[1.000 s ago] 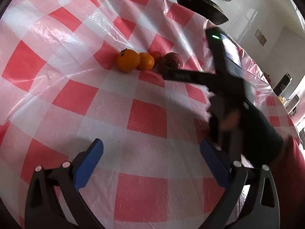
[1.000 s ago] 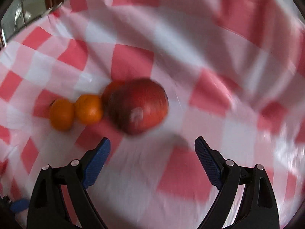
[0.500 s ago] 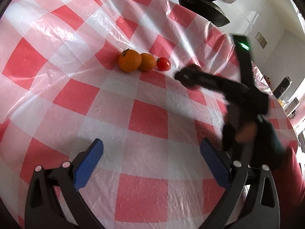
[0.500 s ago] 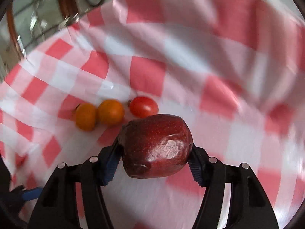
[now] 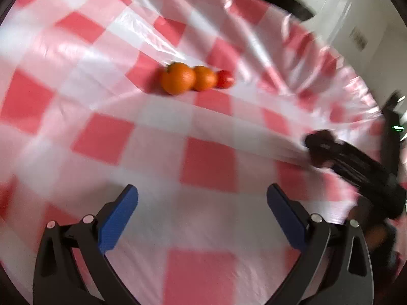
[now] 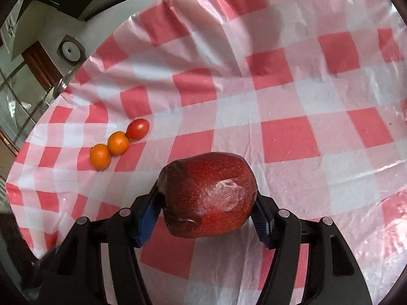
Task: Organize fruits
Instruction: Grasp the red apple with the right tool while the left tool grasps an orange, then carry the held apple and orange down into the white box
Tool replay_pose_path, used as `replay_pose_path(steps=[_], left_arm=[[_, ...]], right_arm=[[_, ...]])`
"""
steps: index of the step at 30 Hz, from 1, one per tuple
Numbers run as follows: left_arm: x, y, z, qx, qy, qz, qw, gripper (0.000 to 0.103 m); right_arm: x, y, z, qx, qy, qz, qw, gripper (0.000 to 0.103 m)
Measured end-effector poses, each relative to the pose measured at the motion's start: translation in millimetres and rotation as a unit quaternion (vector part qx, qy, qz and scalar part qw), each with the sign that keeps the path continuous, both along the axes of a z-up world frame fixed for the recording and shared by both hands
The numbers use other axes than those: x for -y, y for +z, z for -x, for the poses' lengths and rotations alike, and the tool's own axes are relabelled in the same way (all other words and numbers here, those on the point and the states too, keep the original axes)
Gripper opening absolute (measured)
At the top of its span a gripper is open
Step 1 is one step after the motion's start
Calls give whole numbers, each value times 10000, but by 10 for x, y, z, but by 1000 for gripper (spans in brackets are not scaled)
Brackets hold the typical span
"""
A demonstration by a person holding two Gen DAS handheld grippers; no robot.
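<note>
Right hand-held gripper (image 6: pixel 206 218) is clamped on a dark red apple (image 6: pixel 207 194), its blue pads (image 6: pixel 148 217) pressing on the fruit's two sides so that the apple sits squarely between the fingers, raised above the checked cloth and filling the lower middle of the right wrist view; a pale patch of film or sticker shows on the apple's facing side. Farther along the bench (image 6: pixel 292 139), up and to the left of the held apple and well apart from it, three small fruits lie in a short slanted row: an orange (image 6: pixel 100 156), a second orange (image 6: pixel 118 142) touching it, and a small red tomato (image 6: pixel 137 128) just beside that one. Left hand-held gripper (image 5: pixel 202 212) hangs over the red-and-white cloth with its blue pads (image 5: pixel 118 212) wide apart and nothing between them; the cloth under it is bare. From the left wrist view the same row sits well ahead of those open fingers, the larger orange (image 5: pixel 178 78) on the left, the other orange (image 5: pixel 204 78) in the middle and the tomato (image 5: pixel 224 79) on the right, all blurred. At the right edge of that view the other hand-held gripper shows as a dark blurred shape over the cloth's edge, too smeared to make out the apple in it
</note>
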State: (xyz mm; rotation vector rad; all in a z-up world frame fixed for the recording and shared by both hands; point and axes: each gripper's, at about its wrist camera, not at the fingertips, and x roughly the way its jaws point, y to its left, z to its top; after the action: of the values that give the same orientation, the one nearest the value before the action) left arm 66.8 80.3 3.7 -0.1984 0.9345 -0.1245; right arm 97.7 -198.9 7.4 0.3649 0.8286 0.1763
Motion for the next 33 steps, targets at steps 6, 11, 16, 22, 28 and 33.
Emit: replay_pose_path(steps=[6, 11, 16, 22, 28, 33], left_arm=[[81, -24, -740, -157, 190, -716, 9971, 87], [47, -20, -1248, -186, 290, -1111, 9932, 66], [10, -5, -1237, 12, 198, -1071, 9941, 42], [56, 226, -488, 597, 263, -670, 9956, 42], [27, 411, 313, 902, 543, -116, 9944, 42], [-74, 347, 809, 865, 703, -6, 9938, 42]], right_arm=[[-95, -1, -20, 26, 300, 7, 9995, 63], [-86, -4, -24, 32, 315, -77, 9995, 63], [-73, -8, -26, 40, 332, -130, 9994, 63], [-67, -10, -26, 43, 363, -161, 9992, 63], [-70, -9, -22, 43, 349, -162, 9992, 63], [-64, 2, -18, 67, 320, -159, 9993, 63]])
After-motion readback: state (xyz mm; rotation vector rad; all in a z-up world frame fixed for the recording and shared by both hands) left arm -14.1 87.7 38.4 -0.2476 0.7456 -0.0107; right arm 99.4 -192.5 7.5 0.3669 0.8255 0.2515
